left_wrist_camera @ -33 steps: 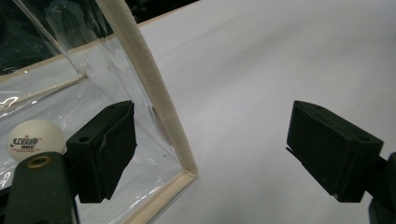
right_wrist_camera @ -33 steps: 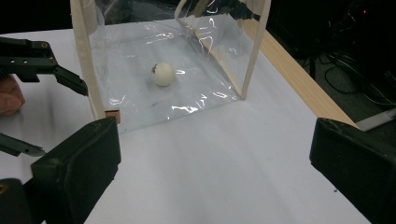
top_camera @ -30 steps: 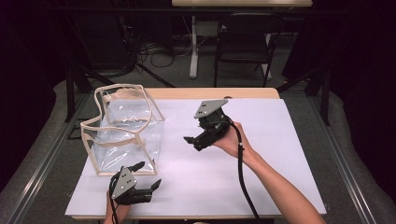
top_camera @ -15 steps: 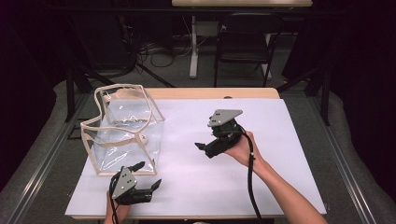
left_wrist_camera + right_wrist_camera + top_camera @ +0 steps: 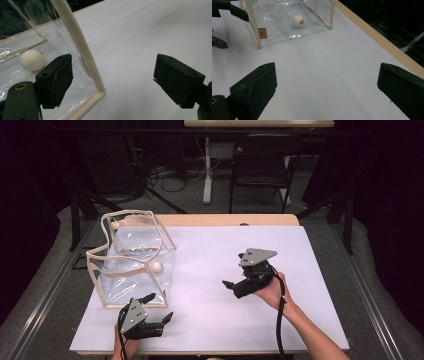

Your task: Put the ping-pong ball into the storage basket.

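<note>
The ball (image 5: 157, 266) lies on the floor of the clear bag (image 5: 131, 262), near its front right wall, at the left of the surface (image 5: 280, 250). The bag is soft and light: if my left tool (image 5: 152, 307) nudges the corner seam (image 5: 82, 50), I judge the bag could slide or sag and set the ball rolling away. Closing on the film instead of the trim could let it slip free. My left tool sits just in front of that near corner, jaws wide apart and empty, one jaw almost against the film, the ball just behind it. My right tool (image 5: 231, 285) is held well apart, out over the bare surface, pointing back toward the bag, jaws fully spread and holding nothing.
</note>
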A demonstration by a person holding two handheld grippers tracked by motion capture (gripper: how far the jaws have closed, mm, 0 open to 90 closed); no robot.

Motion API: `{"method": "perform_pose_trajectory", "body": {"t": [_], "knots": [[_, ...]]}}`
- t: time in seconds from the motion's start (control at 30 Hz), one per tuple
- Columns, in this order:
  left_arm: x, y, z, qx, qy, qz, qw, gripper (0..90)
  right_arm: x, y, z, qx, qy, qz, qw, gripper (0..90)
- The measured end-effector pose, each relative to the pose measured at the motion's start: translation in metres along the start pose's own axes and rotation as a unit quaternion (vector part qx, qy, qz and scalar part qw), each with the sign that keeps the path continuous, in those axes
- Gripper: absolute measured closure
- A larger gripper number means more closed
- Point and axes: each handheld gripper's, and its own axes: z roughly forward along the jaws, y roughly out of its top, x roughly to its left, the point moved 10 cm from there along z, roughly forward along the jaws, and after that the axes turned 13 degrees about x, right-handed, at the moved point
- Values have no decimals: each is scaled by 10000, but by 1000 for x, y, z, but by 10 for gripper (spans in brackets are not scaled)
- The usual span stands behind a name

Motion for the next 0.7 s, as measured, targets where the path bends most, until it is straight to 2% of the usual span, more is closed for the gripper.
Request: {"method": "perform_pose_trajectory", "body": {"t": [0.3,0.33,0.7], "knots": [[0,0,0,-1,4,7,10000,161,4,-26,3,59,-8,91,9999,25],[0,0,0,2,6,9,10000,161,5,-33,4,120,-44,80,9999,22],[0,0,0,11,12,7,10000,161,3,-59,2,138,-135,232,9995,23]]}}
